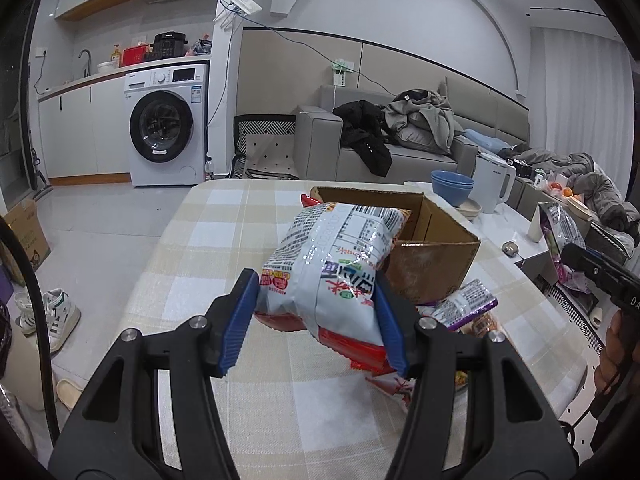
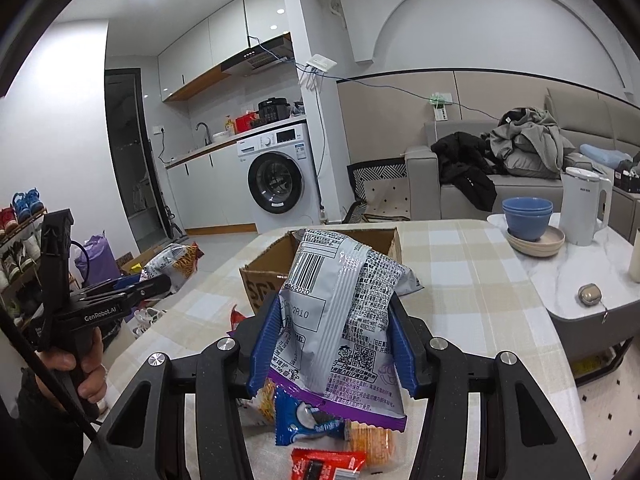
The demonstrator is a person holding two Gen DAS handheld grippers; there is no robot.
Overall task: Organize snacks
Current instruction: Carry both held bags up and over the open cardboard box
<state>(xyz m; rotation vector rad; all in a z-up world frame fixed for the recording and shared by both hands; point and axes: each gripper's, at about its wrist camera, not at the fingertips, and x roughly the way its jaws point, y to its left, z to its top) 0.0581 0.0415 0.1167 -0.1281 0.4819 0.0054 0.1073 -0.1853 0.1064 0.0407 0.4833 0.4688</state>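
A: Your left gripper [image 1: 316, 312] has its blue fingers [image 1: 236, 320] closed about halfway onto the red-and-white snack bag [image 1: 332, 264]. The bag sits squarely between them, pinched at its lower part, and its top end leans ahead of the fingertips over the near edge of the cardboard box [image 1: 436, 256].

B: And the right one?

A: Your right gripper [image 2: 330, 338] is clamped the same way on the purple-and-silver snack bag [image 2: 344, 316]. That bag stands upright between the pads [image 2: 262, 344]; its barcode end rises past the fingertips and its purple hem hangs below them.

B: Where is the box from there?

A: Just beyond the right fingers, behind the bag: the cardboard box [image 2: 264, 276] stands open on the checked tablecloth [image 2: 460, 272].

B: Anything under the fingers?

A: Below the right gripper lie loose packets: a blue cookie pack [image 2: 304, 424], a red wrapper [image 2: 326, 466] and an orange cracker pack [image 2: 370, 446]. Right of the left fingers, another purple snack pack [image 1: 466, 302] rests against the box.
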